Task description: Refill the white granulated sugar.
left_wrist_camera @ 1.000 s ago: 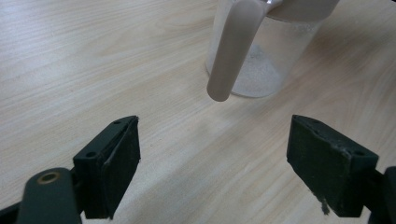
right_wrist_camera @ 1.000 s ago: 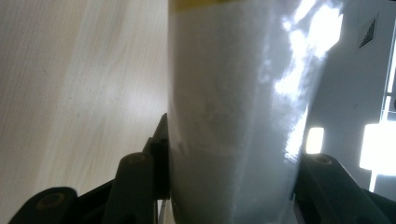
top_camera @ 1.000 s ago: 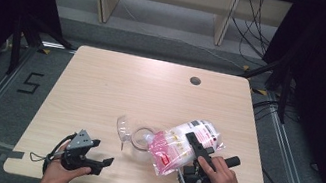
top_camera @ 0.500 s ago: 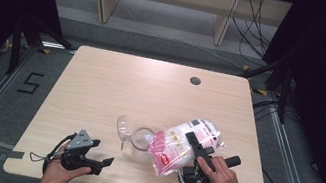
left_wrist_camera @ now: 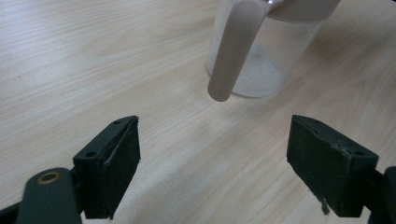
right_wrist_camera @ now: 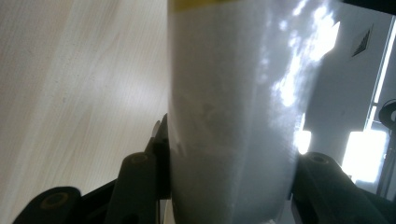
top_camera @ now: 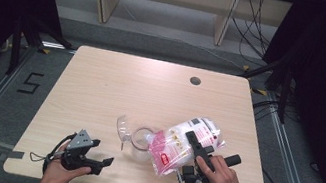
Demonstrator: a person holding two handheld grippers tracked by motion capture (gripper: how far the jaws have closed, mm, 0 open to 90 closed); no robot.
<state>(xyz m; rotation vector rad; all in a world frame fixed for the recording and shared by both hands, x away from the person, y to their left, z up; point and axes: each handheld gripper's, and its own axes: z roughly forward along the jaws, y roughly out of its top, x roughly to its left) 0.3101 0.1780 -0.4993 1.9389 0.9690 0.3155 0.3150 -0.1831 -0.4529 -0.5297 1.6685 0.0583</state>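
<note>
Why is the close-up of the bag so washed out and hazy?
In the right gripper view the bag sits too close, blurred, with white glare streaking its plastic. The left gripper view is sharper on the table; the high view's dark surroundings frame an evenly lit top.

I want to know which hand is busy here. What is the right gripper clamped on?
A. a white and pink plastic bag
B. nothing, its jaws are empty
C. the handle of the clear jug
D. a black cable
A: in the high view the right gripper lies across the bag, tilted over the clear jug, and the right gripper view shows its jaws pressed on the bag's sides.
</note>
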